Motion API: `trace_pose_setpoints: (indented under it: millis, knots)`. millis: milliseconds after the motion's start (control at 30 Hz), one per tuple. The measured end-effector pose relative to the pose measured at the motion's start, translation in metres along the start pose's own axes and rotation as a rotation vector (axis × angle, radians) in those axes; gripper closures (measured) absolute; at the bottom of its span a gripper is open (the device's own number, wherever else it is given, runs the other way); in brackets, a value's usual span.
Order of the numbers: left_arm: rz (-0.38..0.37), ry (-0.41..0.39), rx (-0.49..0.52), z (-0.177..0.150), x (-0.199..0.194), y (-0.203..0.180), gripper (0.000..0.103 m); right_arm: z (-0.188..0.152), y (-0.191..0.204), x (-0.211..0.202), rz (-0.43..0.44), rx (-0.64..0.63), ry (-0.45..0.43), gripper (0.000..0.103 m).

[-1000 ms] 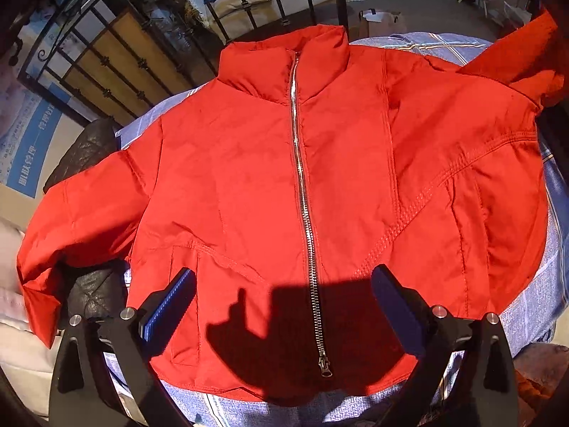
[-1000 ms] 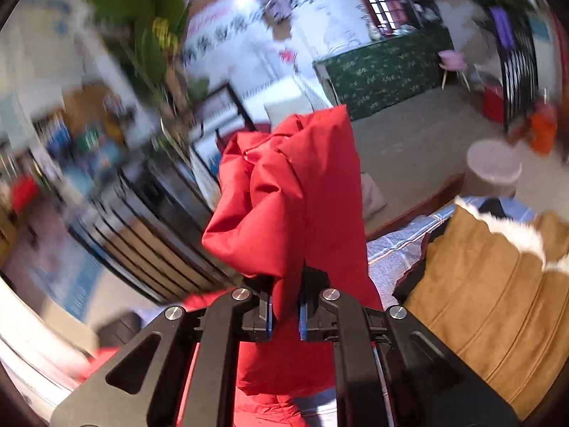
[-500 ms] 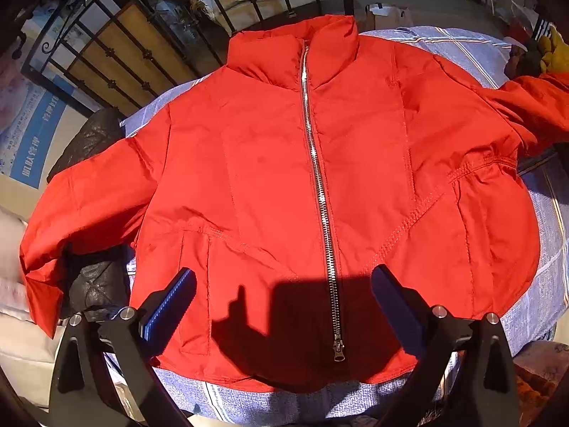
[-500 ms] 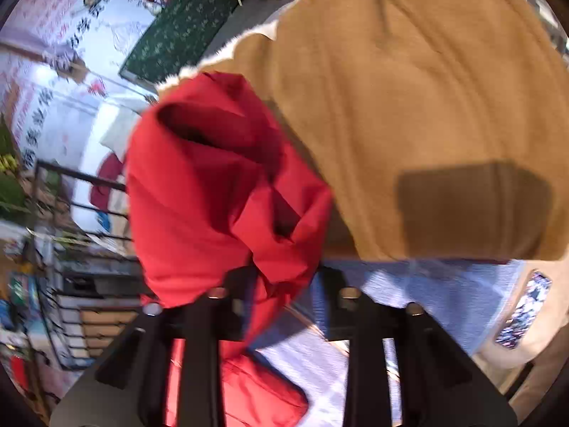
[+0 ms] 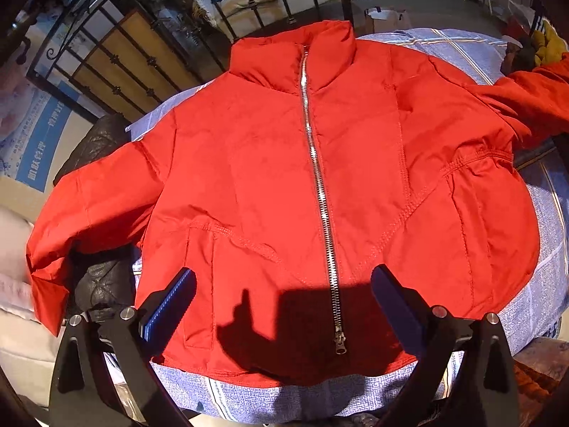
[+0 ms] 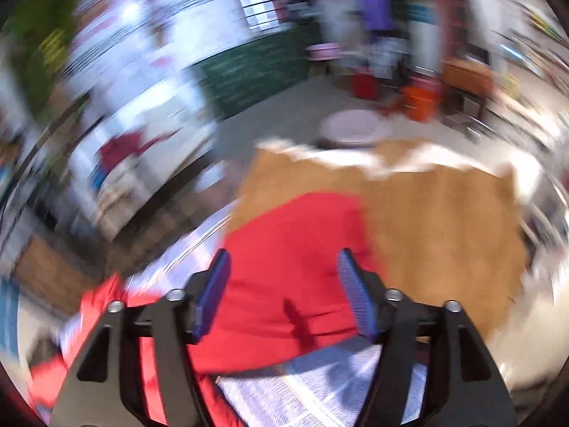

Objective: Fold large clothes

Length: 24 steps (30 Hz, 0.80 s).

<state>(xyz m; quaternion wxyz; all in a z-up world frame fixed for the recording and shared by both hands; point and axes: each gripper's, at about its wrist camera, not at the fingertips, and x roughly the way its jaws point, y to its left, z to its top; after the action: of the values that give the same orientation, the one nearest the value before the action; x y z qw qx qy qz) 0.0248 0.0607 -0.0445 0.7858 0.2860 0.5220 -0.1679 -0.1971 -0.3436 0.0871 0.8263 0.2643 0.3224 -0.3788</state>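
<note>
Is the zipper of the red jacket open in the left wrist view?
No, the zipper of the red jacket is closed from collar to hem.

The left gripper [image 5: 282, 286] points steeply down, its jaws spread wide with nothing between them. The right gripper [image 6: 282, 277] tilts downward, its jaws opening, its blue pads [image 6: 213, 293] pressing on nothing.

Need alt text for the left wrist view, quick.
A red jacket lies front-up and zipped on a blue checked cloth, collar away from the camera. The open left gripper hovers above its hem, holding nothing.
</note>
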Motion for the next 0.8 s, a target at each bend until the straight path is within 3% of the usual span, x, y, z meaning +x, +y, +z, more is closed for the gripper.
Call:
trace_pose_setpoints:
  millis: [67,167,300,367,500,567,633,667,733,800]
  knots:
    - [0.034,-0.007,-0.045,-0.004,0.0,0.015,0.006,-0.02,0.039,0.022,0.098,-0.101,0.113,0.034]
    - [0.088,-0.003,-0.162,-0.013,0.003,0.056,0.006,-0.041,0.082,0.047,0.189,-0.154,0.25,0.034]
    - [0.199,0.043,-0.373,-0.037,0.014,0.139,0.006,-0.085,0.136,0.071,0.311,-0.178,0.408,0.034]
    - [0.255,0.07,-0.487,-0.055,0.019,0.186,0.006,-0.112,0.162,0.066,0.339,-0.235,0.431,0.034]
    - [0.402,0.091,-0.746,-0.108,0.027,0.294,0.006,-0.123,0.185,0.053,0.353,-0.287,0.444,0.034]
    - [0.492,0.115,-0.815,-0.135,0.035,0.344,0.007,-0.123,0.187,0.057,0.336,-0.287,0.45,0.034]
    - [0.537,0.142,-0.851,-0.158,0.045,0.386,0.017,-0.123,0.181,0.057,0.314,-0.287,0.453,0.034]
    - [0.523,0.153,-0.869,-0.166,0.05,0.406,0.026,-0.124,0.177,0.054,0.303,-0.289,0.453,0.034]
    - [0.47,0.132,-0.889,-0.17,0.053,0.425,0.034,-0.121,0.175,0.057,0.277,-0.299,0.456,0.034]
    - [0.439,0.098,-0.862,-0.162,0.055,0.43,0.052,-0.119,0.175,0.058,0.261,-0.307,0.46,0.034]
